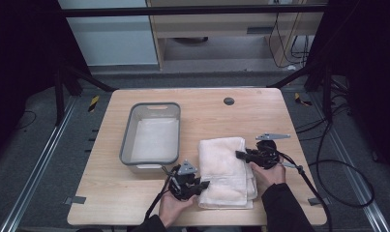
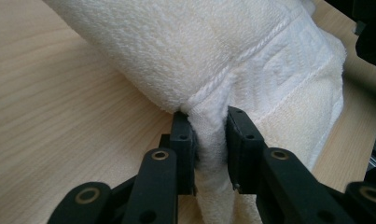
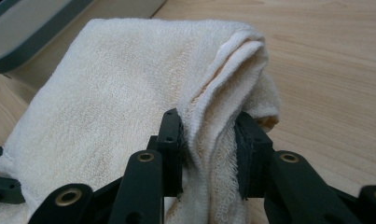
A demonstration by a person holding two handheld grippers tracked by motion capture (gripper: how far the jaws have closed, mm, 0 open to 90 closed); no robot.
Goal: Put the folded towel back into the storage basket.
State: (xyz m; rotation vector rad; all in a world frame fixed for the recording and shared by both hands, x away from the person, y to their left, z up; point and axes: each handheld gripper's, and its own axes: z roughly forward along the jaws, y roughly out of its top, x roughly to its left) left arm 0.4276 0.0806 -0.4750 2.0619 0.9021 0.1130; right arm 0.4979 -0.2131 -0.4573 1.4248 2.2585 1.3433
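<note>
A folded cream towel lies on the wooden table, right of the middle. My left gripper is at the towel's near left corner, shut on the hemmed edge of the towel, which bunches between the black jaws. My right gripper reaches in from the right, shut on a fold at the towel's far right edge. In the right gripper view the layered towel rises slightly off the table between the jaws. A hand holds each gripper from the near side.
A grey rectangular tub stands left of the towel, with its corner beyond the cloth in the right gripper view. A dark round grommet sits near the table's far edge. Cables trail off the right side.
</note>
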